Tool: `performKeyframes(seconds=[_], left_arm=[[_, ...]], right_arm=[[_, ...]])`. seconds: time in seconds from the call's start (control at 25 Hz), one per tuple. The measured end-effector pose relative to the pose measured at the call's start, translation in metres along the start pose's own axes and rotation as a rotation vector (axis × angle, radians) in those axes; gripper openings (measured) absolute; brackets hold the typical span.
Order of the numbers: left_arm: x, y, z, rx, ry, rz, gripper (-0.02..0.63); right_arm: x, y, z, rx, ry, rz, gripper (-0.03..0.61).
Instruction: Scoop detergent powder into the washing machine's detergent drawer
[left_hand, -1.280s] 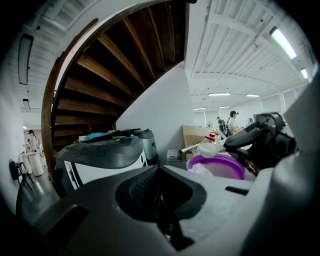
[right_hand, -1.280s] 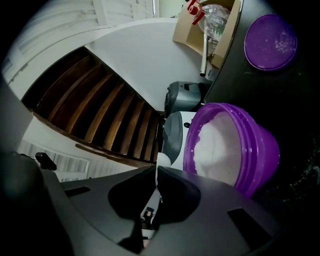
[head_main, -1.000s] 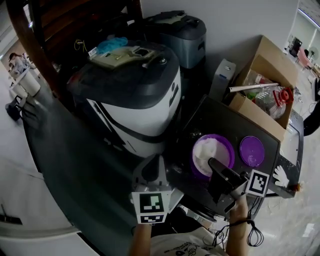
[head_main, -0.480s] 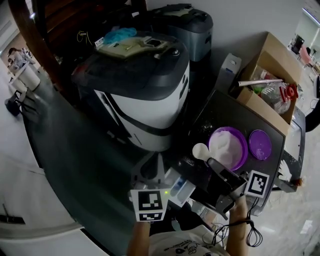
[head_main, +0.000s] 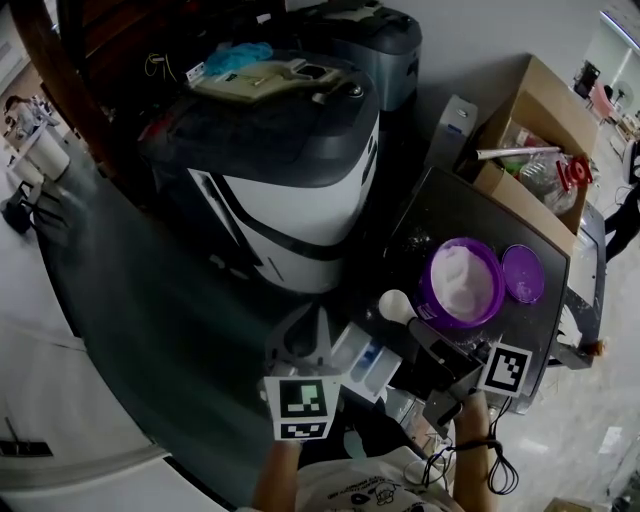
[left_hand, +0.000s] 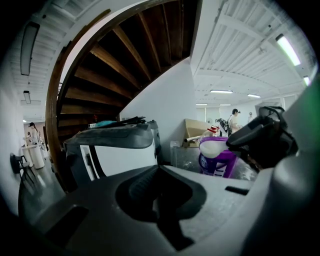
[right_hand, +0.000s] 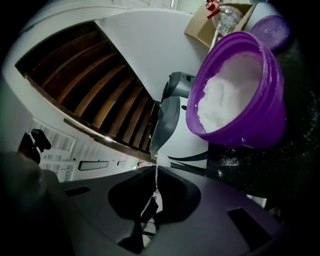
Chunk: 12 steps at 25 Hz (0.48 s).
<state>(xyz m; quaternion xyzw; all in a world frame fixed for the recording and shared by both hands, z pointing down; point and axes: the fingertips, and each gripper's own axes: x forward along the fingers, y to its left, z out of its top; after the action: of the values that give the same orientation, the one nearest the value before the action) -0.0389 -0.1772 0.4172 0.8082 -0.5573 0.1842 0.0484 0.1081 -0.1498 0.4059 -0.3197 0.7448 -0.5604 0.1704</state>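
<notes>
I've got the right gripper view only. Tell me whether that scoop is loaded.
Observer: Yes. In the head view, the scoop held by the right gripper is heaped with white powder.
Operator: Say where to empty it.
Observer: The detergent drawer stands pulled out, down and left of the scoop in the head view. The scoop is not over it yet.
Operator: Report the other gripper.
Observer: The left gripper sits beside the drawer, fingers together, holding nothing.

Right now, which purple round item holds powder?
The deeper purple tub, nearer the washing machine, heaped with white powder; the flat lid beside it has no heap.
</notes>
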Motion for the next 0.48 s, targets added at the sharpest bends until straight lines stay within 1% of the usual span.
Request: performKeyframes(seconds=[0.28, 0.48], left_arm=[[-0.002, 0.004, -0.015, 0.005, 0.013, -0.024, 0.002], [-0.003, 0.006, -0.026, 0.003, 0.024, -0.042, 0.002]], right_arm=[[0.009, -0.013, -0.023, -0.027, 0.021, -0.056, 0.021], [0.014, -0.022, -0.036, -0.074, 0.043, -0.103, 0.021]])
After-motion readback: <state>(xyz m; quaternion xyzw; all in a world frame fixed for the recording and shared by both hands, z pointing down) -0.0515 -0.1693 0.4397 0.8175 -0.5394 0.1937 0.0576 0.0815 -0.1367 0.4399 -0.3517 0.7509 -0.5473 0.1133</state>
